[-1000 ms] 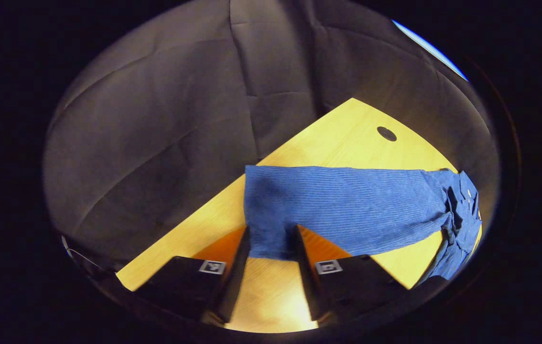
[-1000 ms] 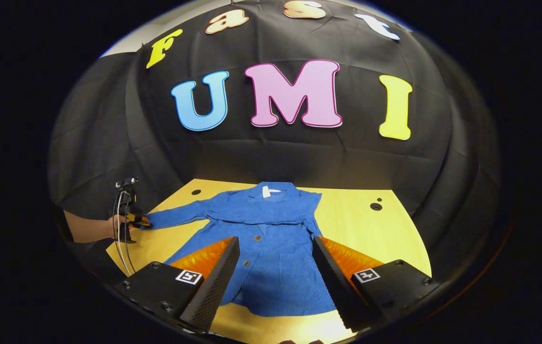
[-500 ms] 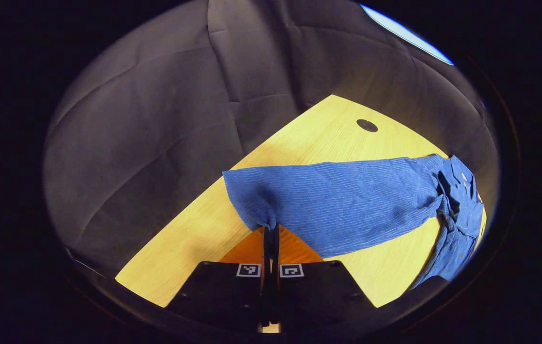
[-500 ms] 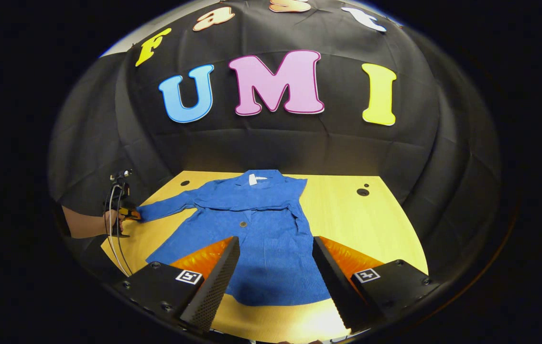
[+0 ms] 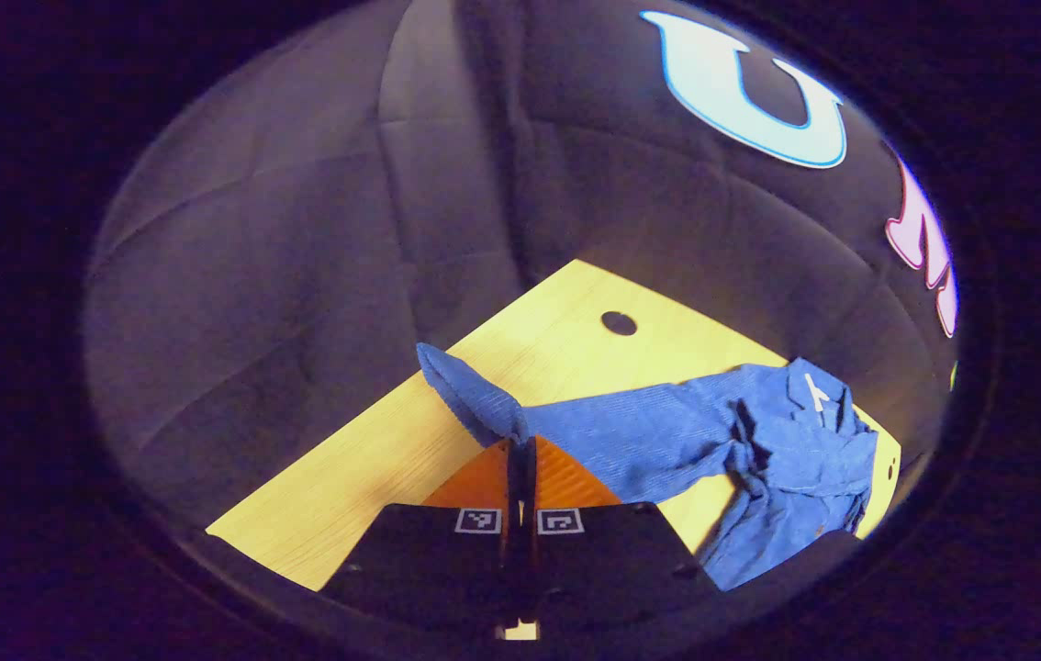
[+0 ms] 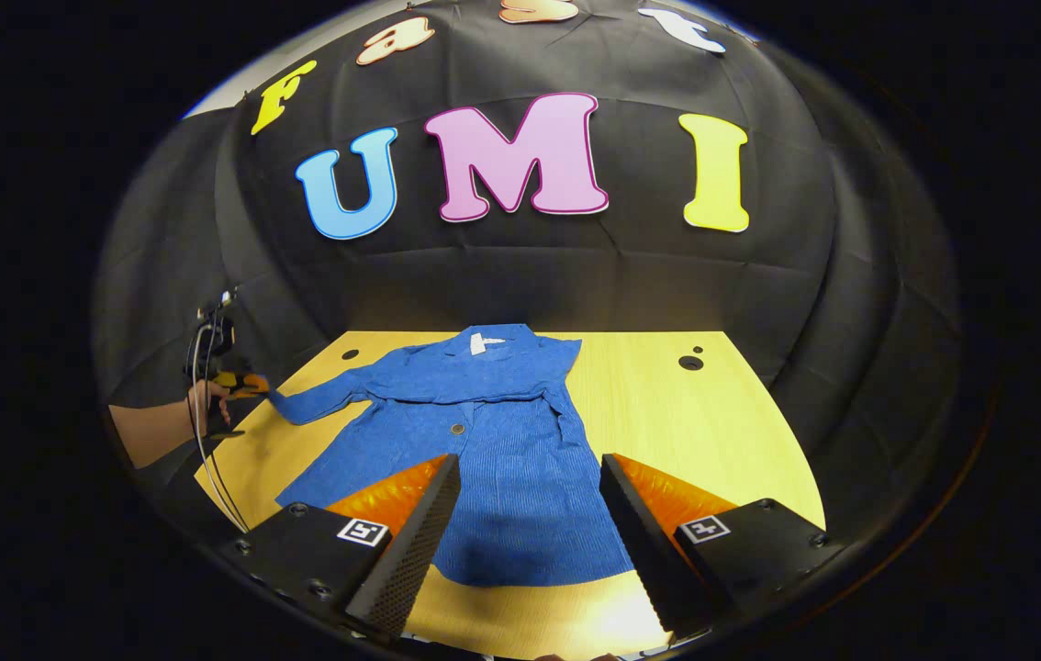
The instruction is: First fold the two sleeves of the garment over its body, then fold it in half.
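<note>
A blue ribbed shirt point(image 6: 493, 441) lies flat on the yellow wooden table point(image 6: 695, 431), collar toward the far wall. Its right sleeve point(image 6: 566, 408) is folded over the body. In the left gripper view my left gripper point(image 5: 520, 450) is shut on the cuff of the left sleeve point(image 5: 631, 431), and the cuff point(image 5: 461, 390) is lifted off the table. The same gripper point(image 6: 240, 381) appears far left in the right gripper view, held by a hand. My right gripper point(image 6: 530, 477) hovers open above the shirt's hem with nothing between its fingers.
The table has small round holes near its back corners point(image 6: 690, 363) point(image 5: 618, 322). Black cloth walls close in behind and on both sides. The person's forearm point(image 6: 149, 427) reaches in at the left edge of the table.
My left gripper shut on the left sleeve's cuff and lifted it, bunching the sleeve. My right gripper drew back slightly and stays open.
</note>
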The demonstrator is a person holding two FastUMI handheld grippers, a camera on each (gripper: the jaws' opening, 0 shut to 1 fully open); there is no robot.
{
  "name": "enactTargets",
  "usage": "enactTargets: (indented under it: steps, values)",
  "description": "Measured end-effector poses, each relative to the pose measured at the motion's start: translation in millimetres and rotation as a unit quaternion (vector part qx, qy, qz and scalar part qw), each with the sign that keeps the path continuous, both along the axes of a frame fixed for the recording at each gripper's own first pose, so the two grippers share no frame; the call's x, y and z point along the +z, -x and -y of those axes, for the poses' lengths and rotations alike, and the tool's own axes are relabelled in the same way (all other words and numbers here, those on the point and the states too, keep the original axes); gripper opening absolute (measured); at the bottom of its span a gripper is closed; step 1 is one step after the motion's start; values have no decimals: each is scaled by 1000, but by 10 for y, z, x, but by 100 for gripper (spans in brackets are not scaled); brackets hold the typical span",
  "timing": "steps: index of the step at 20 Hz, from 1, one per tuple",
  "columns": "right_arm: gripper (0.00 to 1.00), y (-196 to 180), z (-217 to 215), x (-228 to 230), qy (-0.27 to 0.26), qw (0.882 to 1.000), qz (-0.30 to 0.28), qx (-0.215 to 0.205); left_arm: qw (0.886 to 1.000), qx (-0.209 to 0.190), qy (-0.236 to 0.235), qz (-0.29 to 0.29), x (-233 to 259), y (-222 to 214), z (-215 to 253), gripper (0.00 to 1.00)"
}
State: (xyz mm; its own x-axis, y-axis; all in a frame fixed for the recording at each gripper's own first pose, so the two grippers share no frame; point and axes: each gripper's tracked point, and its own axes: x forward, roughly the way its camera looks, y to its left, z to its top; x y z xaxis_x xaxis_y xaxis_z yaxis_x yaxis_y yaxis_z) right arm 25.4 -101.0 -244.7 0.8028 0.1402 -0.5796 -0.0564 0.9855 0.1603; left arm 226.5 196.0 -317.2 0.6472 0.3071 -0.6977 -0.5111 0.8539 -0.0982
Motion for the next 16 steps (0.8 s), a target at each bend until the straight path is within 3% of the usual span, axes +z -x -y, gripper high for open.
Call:
enactTargets:
  steps: [5, 9, 12, 14, 16]
  values:
    - [98, -17, 125, -233, 3, 1000, -15, 7, 989, -90, 46, 112, 678, -719, 1337, 0]
    - [98, -4, 302, -342, 4, 1000, -28, -8, 958, -225, 96, 151, 815, -1168, 2814, 0]
    - [98, 33, 436, -395, -1, 999, -32, -30, 932, -312, 100, 152, 772, -1348, 3655, 0]
    - [98, 71, 519, -457, -2, 998, -40, -44, 920, -343, 106, 156, 776, -1348, 4095, 0]
    - [98, 82, 616, -466, 2, 997, -40, -58, 916, -351, 113, 156, 789, -1410, 4278, 1]
